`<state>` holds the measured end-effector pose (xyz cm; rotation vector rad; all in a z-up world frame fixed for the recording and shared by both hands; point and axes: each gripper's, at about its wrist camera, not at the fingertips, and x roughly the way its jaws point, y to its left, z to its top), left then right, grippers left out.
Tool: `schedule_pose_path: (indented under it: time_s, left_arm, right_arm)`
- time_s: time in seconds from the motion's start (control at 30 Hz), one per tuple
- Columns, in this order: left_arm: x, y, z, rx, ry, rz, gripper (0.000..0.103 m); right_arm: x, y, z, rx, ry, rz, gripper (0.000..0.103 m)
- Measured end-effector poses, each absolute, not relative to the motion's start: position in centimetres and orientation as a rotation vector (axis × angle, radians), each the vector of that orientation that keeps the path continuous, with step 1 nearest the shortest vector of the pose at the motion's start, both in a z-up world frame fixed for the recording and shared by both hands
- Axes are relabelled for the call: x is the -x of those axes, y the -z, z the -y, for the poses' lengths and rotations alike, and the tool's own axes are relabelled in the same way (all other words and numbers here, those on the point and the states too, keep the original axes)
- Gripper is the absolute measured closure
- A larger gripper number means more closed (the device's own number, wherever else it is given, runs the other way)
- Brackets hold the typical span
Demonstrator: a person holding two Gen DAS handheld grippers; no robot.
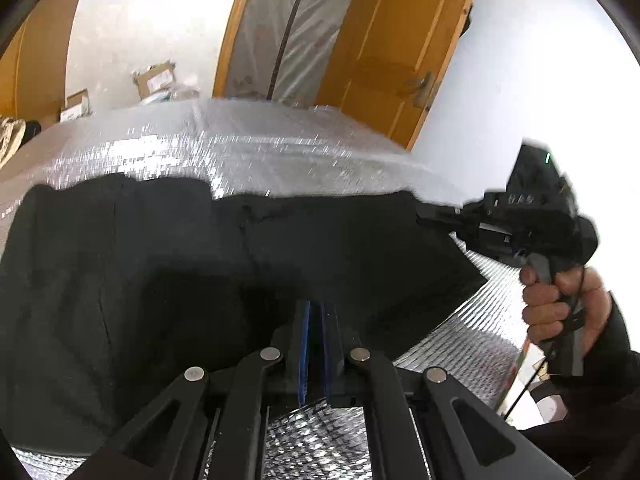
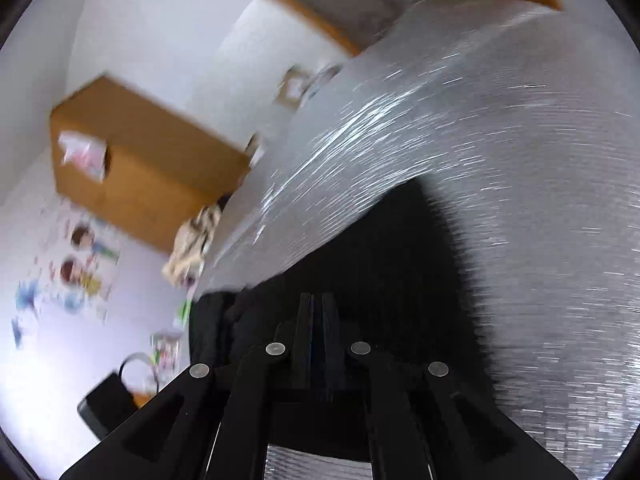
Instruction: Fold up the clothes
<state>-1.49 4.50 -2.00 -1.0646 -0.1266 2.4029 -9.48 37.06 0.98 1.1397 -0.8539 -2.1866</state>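
A black garment (image 1: 168, 264) lies spread over a silver, reflective table cover (image 1: 248, 140). My left gripper (image 1: 318, 308) is shut on the garment's near edge, with dark cloth pinched between its blue pads. At the right of the left wrist view, my right gripper (image 1: 430, 213), held by a hand (image 1: 560, 300), pinches the garment's right corner. In the blurred right wrist view that right gripper (image 2: 318, 300) is shut, with black garment (image 2: 392, 248) under and around its fingers.
An orange wooden door (image 1: 404, 40) and a plastic-covered opening stand behind the table. Cardboard boxes (image 1: 154, 80) sit on the floor at the back left. A crumpled light cloth (image 2: 192, 244) lies at the table's edge, and a big cardboard box (image 2: 136, 160) is beyond.
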Motion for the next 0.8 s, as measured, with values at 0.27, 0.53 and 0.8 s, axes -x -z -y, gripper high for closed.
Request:
schedule_pose_path:
  time_s: [0.27, 0.53, 0.8]
  left_arm:
    - [1.1, 2.6, -4.2, 1.04, -2.395, 0.146, 0.099]
    - [1.1, 2.8, -3.8, 1.039, -2.379, 0.177, 0.099]
    - [1.0, 3.1, -3.5, 1.038, -2.373, 0.185, 0.099]
  right_arm:
    - [13.5, 0.0, -27.8, -1.262, 2.065, 0.58, 0.098]
    - [16.2, 0.7, -27.9, -1.235, 2.074, 0.715, 0.103]
    - [15.8, 1.0, -33.8, -1.189, 2.167, 0.921, 0.103]
